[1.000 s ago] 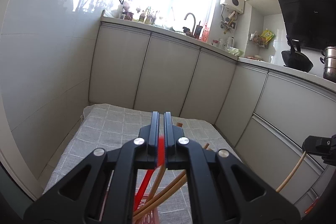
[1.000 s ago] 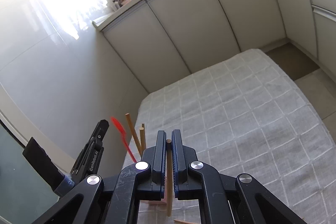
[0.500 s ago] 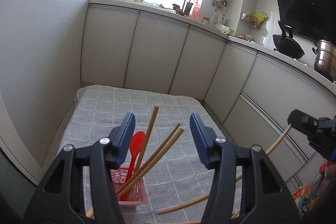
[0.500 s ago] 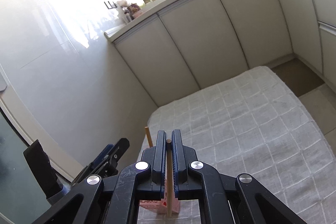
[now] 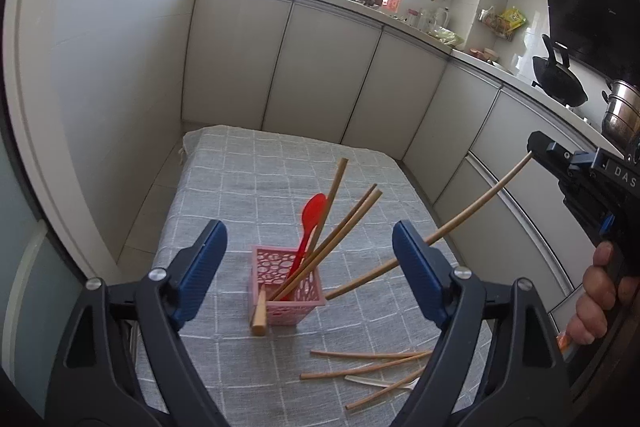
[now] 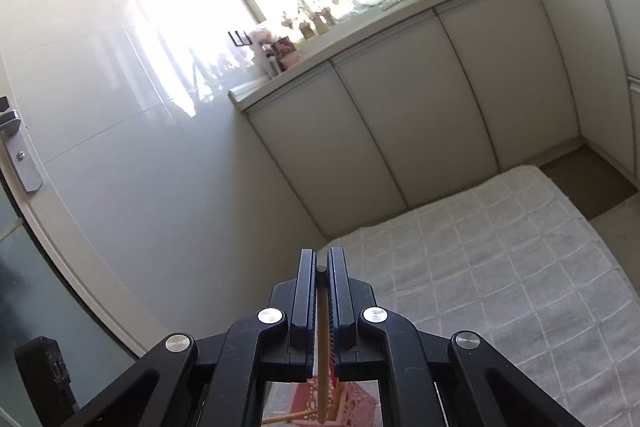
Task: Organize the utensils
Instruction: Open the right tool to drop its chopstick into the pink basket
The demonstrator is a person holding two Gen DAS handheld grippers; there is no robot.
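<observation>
A pink perforated basket [image 5: 286, 290] stands on the grey checked cloth [image 5: 256, 187]. It holds a red spoon [image 5: 310, 217] and several wooden chopsticks [image 5: 348, 223]. My left gripper [image 5: 308, 255] is open and empty, raised above and behind the basket. My right gripper [image 6: 321, 269] is shut on one wooden chopstick [image 6: 322, 347]. In the left wrist view that chopstick [image 5: 464, 217] slants down from the right gripper [image 5: 536, 151] toward the basket's right side. Several chopsticks [image 5: 360, 367] lie loose on the cloth near me. The basket [image 6: 352, 401] shows under the right gripper.
White cabinets [image 5: 320, 75] close the far and right sides of the cloth. A tiled wall [image 5: 100, 67] runs along the left. A short wooden piece [image 5: 259, 313] leans at the basket's front corner. A pale utensil [image 5: 376, 382] lies among the loose chopsticks.
My left gripper let go of the red spoon, opened wide and pulled back and up. The spoon now stands in the basket. My right gripper tilted upward, still holding its chopstick.
</observation>
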